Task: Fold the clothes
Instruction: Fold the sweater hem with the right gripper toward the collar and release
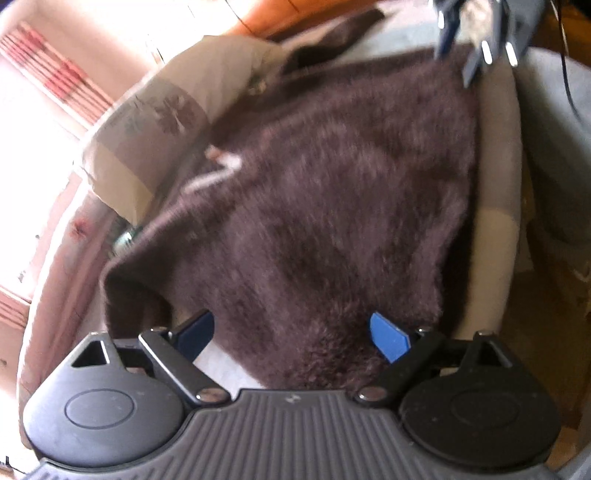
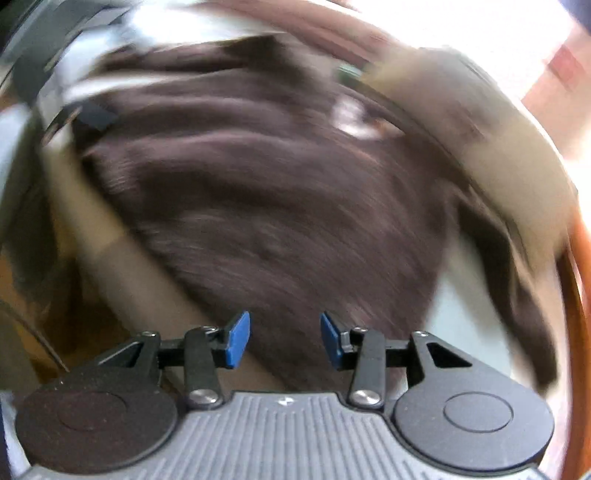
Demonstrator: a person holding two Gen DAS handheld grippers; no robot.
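Brown fuzzy sweater point(image 1: 332, 192) lies spread across the bed point(image 1: 496, 155), between folds. The left gripper point(image 1: 295, 334) hovers released over its near hem; the right gripper point(image 2: 285, 339), half parted, grasps nothing. Next: pinch 2 hem corners.

Ahead of me lies a beige pillow with faded purple flower prints point(image 1: 155, 122), propped at the far left of a pale grey-beige cushioned surface point(image 1: 495, 155). Beyond the pillow I see a bright window with red-striped blinds point(image 1: 55, 70). An orange-brown wooden edge point(image 1: 295, 14) runs along the far side. A thin black cable point(image 1: 567, 66) hangs at my right.
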